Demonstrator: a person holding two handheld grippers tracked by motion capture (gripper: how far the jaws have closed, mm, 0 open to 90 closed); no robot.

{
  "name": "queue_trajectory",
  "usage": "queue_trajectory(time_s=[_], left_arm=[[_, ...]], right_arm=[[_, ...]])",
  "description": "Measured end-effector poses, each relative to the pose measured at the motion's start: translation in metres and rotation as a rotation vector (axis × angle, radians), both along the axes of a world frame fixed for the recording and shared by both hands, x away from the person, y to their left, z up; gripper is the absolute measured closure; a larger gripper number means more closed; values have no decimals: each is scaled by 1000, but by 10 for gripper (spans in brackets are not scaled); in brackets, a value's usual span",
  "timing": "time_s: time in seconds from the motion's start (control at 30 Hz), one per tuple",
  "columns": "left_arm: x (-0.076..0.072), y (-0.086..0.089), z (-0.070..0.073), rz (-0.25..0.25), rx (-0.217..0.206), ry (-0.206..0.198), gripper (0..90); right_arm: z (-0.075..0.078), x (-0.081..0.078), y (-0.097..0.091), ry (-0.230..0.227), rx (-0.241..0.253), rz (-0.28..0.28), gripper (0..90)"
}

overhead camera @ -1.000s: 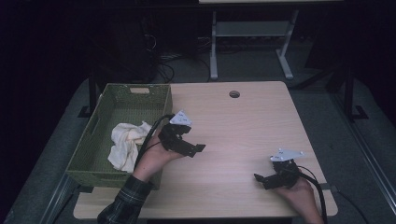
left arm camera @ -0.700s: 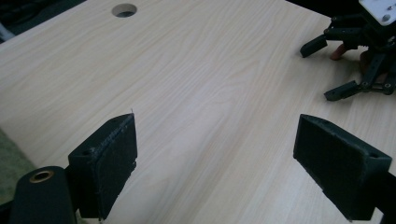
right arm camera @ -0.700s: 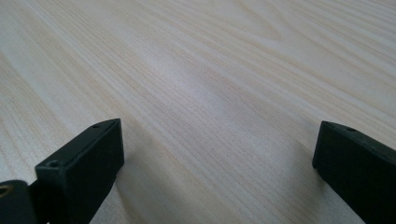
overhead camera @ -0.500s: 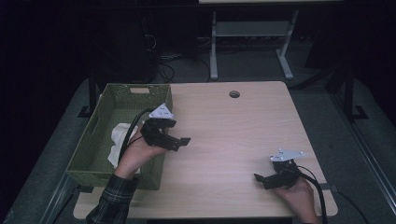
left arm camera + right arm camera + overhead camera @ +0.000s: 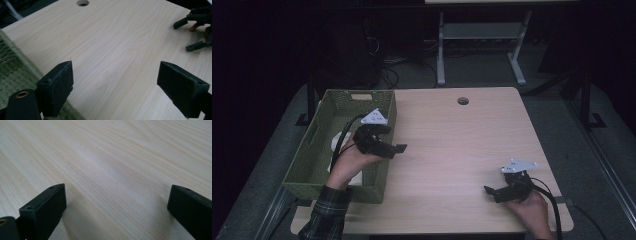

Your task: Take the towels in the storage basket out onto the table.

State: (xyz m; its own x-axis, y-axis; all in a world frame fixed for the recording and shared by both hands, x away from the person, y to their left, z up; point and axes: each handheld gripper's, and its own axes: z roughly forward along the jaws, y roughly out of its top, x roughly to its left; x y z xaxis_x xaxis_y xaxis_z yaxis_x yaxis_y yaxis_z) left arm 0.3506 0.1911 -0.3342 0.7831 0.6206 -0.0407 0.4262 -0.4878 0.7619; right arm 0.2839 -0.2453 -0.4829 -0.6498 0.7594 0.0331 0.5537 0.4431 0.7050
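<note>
A green woven basket [image 5: 309,155] stands on the left part of the light wooden table [image 5: 462,140]. A white cloth [image 5: 336,142] lies inside it, mostly hidden behind the person's left hand. My left gripper [image 5: 393,140] hovers over the basket's right rim, open, jaws pointing toward the table's middle. In the left gripper view its jaws [image 5: 120,85] stand wide apart with nothing between them, the basket [image 5: 10,67] at the lower left. My right gripper [image 5: 492,193] rests near the table's front right corner, open and empty; its jaws [image 5: 115,207] frame bare wood.
A round cable hole [image 5: 463,101] sits near the table's far edge. A metal frame [image 5: 482,35] and cables stand on the dark floor beyond. The right gripper [image 5: 197,25] appears far off in the left gripper view.
My left gripper has moved left and away from the person, from over the table to the basket's right rim. The right gripper has stayed put.
</note>
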Motion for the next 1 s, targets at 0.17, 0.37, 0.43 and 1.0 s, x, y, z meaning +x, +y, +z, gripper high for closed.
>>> queue_trajectory(time_s=[0.17,0.37,0.43,1.0], left_arm=[[4,15,-1,34,-1,1,132],[9,31,-4,77,20,7,133],[11,37,-5,89,26,4,137],[19,77,-9,175,40,-27,155]], right_arm=[[0,0,0,0,0,0,18],[0,0,0,1,0,-3,18],[0,0,0,2,0,-3,18],[0,0,0,4,1,-10,18]])
